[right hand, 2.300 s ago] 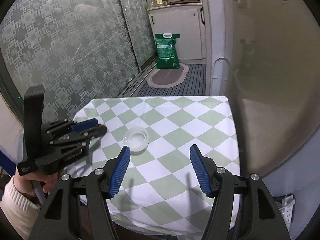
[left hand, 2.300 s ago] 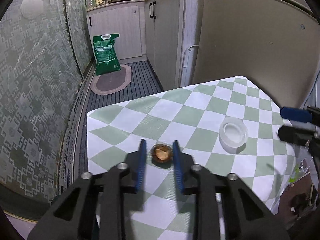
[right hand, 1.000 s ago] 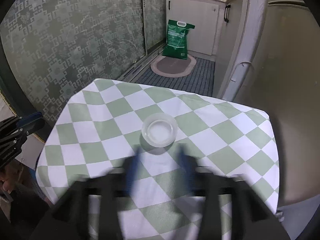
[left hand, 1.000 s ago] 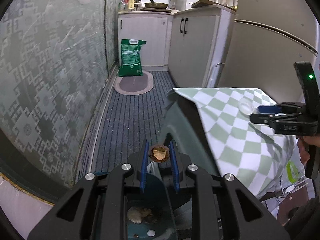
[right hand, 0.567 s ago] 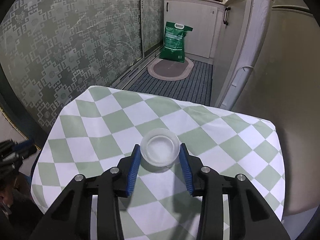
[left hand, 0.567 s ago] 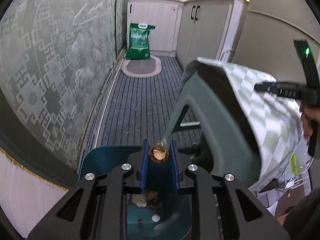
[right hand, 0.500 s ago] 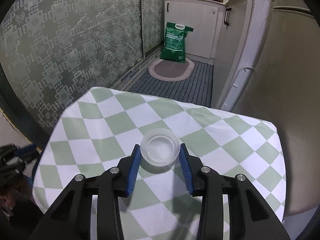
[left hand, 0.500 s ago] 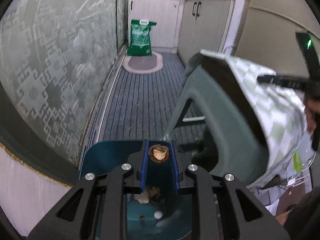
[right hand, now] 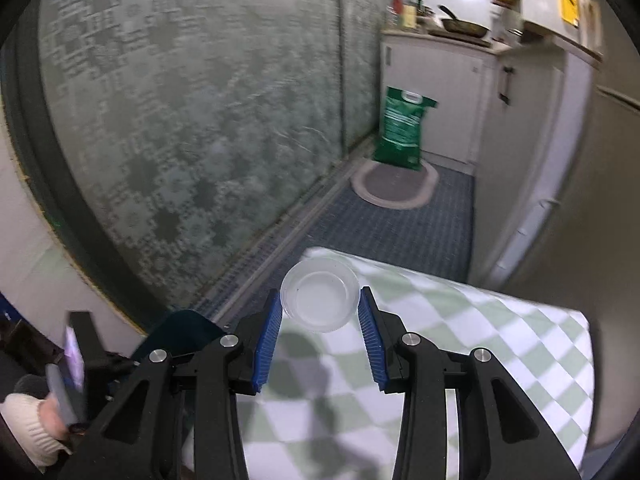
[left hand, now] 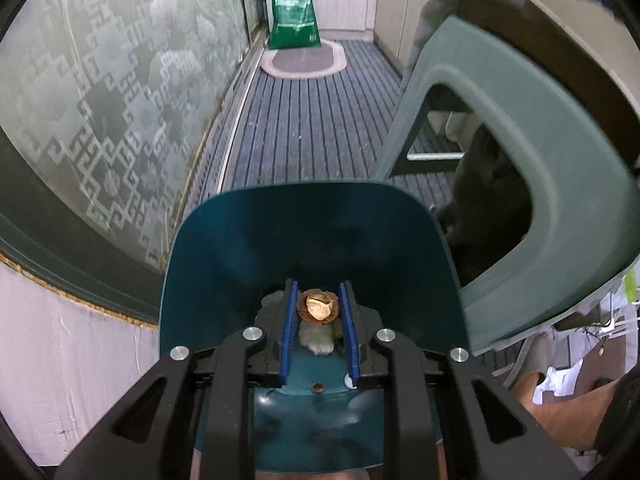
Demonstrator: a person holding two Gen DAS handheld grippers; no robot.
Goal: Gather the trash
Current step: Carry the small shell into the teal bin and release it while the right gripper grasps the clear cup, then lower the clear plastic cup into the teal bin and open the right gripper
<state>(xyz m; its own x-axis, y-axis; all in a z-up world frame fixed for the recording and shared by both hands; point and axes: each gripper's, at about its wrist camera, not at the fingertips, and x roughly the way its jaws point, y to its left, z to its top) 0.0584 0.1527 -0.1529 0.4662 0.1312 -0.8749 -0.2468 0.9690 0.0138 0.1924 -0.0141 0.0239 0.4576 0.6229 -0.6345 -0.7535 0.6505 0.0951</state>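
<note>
Item 1, left gripper [left hand: 318, 312]: jaws nearly closed, pinching a brown nut shell [left hand: 318, 309] above the teal bin [left hand: 280, 232]. Bin already has scraps in it: pale lump [left hand: 317, 340], small brown bit [left hand: 317, 388].
Item 2, right gripper [right hand: 319, 312]: jaws about a third open, clamped on a clear plastic cup [right hand: 319, 301], lifted off the green-checked desk [right hand: 480, 340].

Step in hand, as I read it: drop the shell. Best done by opening the jaws while they sit well inside the bin walls, shell centred over the bottom (not near the rim). Right gripper should keep the cup level and hold back until the bin mouth is free.

Views: left wrist cam alone shows bin contents & the green stool [left hand: 520, 160] beside it. Right wrist cam alone shows cup, desk, the person's cuffed hand [right hand: 36, 420] low beside the bin corner.
</note>
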